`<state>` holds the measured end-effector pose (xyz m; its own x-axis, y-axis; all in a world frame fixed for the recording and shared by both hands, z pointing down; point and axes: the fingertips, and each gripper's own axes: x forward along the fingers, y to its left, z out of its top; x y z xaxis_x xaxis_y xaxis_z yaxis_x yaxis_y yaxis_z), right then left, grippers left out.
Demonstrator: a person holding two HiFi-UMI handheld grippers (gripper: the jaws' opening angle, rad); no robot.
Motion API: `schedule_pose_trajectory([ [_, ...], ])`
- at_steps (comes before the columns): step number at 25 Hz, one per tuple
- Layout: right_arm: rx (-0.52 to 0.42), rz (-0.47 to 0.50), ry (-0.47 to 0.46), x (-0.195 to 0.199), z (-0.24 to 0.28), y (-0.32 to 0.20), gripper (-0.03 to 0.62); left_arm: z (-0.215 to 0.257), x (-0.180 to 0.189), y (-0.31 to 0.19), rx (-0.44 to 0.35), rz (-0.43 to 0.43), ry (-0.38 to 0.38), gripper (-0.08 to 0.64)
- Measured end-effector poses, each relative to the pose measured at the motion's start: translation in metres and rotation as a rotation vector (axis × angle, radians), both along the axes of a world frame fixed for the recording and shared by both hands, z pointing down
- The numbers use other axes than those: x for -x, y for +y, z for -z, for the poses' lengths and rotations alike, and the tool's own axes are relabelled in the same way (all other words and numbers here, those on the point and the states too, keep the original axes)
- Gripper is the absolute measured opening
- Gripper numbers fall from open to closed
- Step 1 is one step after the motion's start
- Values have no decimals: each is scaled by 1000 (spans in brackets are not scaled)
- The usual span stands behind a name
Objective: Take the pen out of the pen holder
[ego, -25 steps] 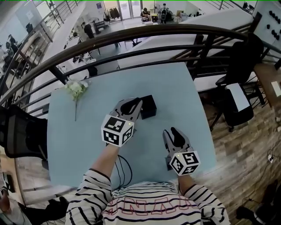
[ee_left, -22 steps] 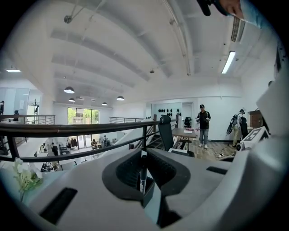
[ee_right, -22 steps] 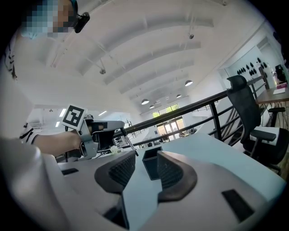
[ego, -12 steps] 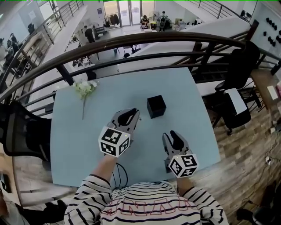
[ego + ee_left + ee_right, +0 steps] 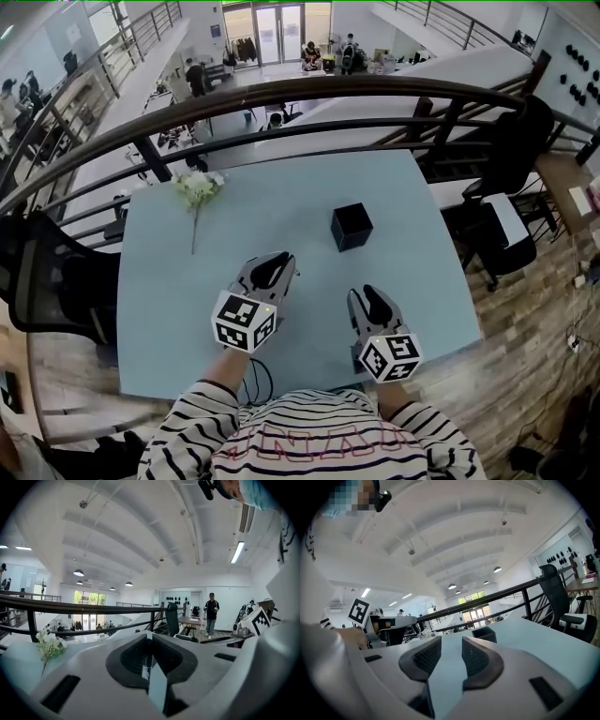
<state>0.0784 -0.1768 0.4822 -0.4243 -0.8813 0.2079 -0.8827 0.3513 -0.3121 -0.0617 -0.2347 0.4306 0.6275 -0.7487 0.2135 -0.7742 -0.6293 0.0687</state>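
Pen (image 5: 146,660) pinched in left tongs (image 5: 270,269); right tongs (image 5: 451,654) empty, wide, just narrowing. Hold firm; set down mid-frame on counter (image 5: 281,202).

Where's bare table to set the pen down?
Bare: between flower and pen holder; the table's left side, nearer than the flower; the right strip beside the pen holder. Crowded: near edge, with left gripper shut on the pen and right gripper, jaws just closing slightly, empty.
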Motion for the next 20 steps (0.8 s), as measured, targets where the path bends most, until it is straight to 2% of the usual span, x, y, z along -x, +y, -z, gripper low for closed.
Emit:
schedule_pose_trajectory([
  [10, -4, -3, 28, 42, -7, 14, 109, -18, 50, 31, 19, 28, 10, 54],
  [20, 7, -13, 59, 63, -19, 31, 58, -33, 80, 58, 46, 49, 15, 54],
])
